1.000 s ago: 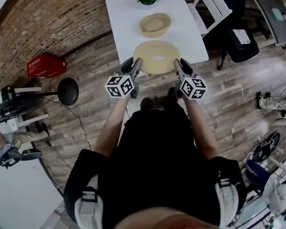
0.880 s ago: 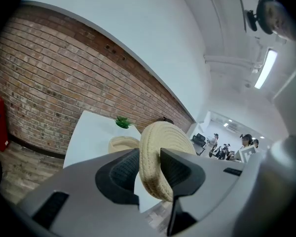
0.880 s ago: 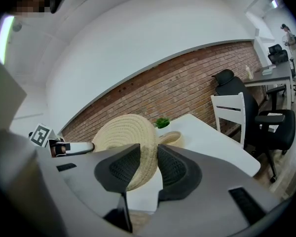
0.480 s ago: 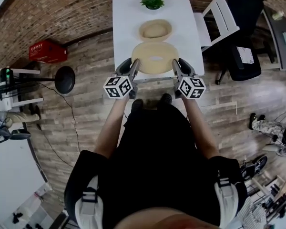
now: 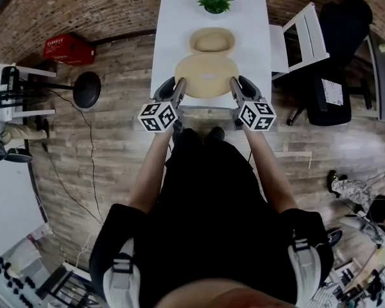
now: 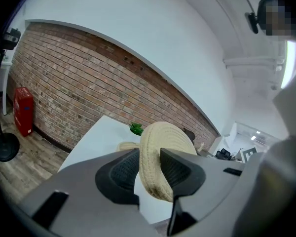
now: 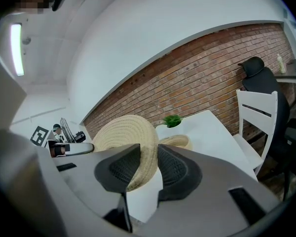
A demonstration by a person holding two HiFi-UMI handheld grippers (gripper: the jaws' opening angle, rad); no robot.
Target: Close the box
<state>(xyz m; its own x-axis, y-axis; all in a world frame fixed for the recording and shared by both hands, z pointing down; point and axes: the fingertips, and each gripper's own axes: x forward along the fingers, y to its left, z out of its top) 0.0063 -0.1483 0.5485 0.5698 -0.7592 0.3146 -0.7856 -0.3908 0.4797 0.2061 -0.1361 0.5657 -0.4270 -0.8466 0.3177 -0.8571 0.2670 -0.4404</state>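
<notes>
Woven straw-coloured round lid (image 5: 206,76) is being held over the near end of a white rectangular table (image 5: 179,18), gripped from both sides. The left gripper (image 5: 178,87) is pinching the lid's left rim, its dark ribbed fingers (image 6: 119,174) clamped on the woven edge. The right gripper (image 5: 235,86) is gripping the right rim, its fingers (image 7: 175,172) pressing on the weave. A shallow round woven box (image 5: 212,40) of the same straw colour is sitting open at the middle of the table, just beyond the lid. A small green potted plant (image 5: 214,0) is standing at the table's far end. A white slatted chair (image 5: 301,34) is standing off the table's right side.
</notes>
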